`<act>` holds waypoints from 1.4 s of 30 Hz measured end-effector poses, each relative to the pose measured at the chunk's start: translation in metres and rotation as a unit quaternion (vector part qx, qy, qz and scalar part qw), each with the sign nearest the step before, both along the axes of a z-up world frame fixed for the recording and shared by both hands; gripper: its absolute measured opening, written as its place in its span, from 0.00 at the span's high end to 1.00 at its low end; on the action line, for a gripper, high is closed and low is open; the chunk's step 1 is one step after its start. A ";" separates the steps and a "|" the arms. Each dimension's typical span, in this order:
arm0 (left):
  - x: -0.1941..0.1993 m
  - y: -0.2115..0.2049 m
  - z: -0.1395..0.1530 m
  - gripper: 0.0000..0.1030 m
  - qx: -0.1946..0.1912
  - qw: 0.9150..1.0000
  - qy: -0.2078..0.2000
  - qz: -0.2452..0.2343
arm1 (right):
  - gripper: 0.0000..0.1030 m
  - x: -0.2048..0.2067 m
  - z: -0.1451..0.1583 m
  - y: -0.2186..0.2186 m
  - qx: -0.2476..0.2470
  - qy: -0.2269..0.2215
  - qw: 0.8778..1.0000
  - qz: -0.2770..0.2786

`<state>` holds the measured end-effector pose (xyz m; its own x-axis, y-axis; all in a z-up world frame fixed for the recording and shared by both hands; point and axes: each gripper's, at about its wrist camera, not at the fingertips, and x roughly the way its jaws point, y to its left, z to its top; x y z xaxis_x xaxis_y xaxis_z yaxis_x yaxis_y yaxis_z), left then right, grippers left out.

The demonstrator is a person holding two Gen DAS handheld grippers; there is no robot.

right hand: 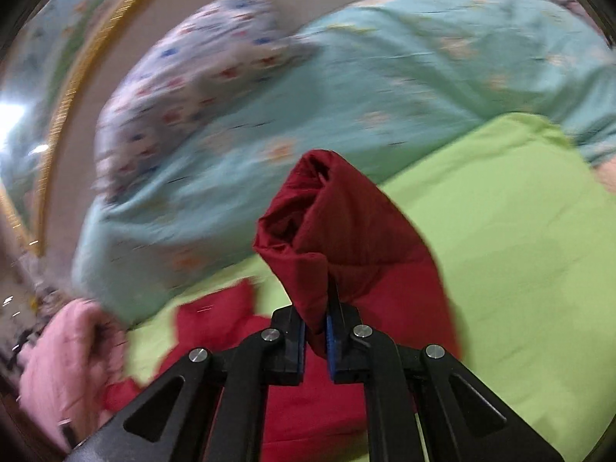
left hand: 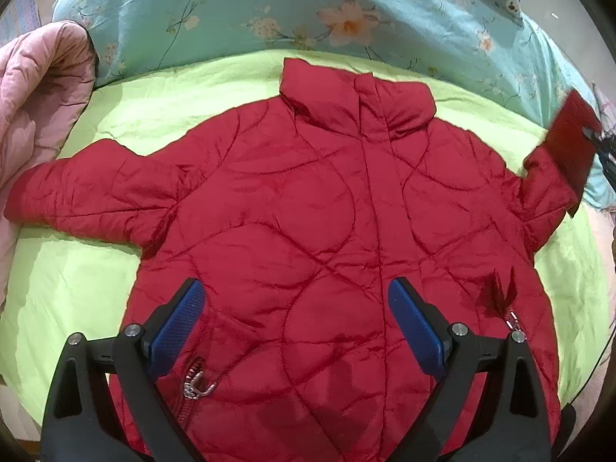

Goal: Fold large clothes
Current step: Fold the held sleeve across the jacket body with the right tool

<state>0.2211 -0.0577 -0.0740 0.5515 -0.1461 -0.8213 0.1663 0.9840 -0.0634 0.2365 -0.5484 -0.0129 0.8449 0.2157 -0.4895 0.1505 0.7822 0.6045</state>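
A red quilted jacket [left hand: 319,208] lies front up on a lime green sheet [left hand: 77,277], collar away from me, left sleeve [left hand: 88,192] spread flat. My left gripper [left hand: 296,292] is open and empty, hovering over the jacket's lower front. My right gripper [right hand: 316,331] is shut on the cuff of the right sleeve [right hand: 342,231] and holds it lifted off the sheet; the raised cuff also shows at the right edge of the left wrist view [left hand: 569,142]. The right wrist view is blurred by motion.
A teal floral duvet [left hand: 269,7] lies bunched beyond the jacket. A pink quilted garment [left hand: 34,88] lies at the left. A patterned pillow [right hand: 192,77] lies beyond the duvet. The green sheet [right hand: 519,231] spreads to the right of the lifted sleeve.
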 end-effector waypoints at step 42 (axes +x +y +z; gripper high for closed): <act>0.051 0.078 -0.052 0.06 -0.103 0.992 0.063 0.028 | 0.70 0.101 -0.099 0.344 0.237 0.120 0.909 0.322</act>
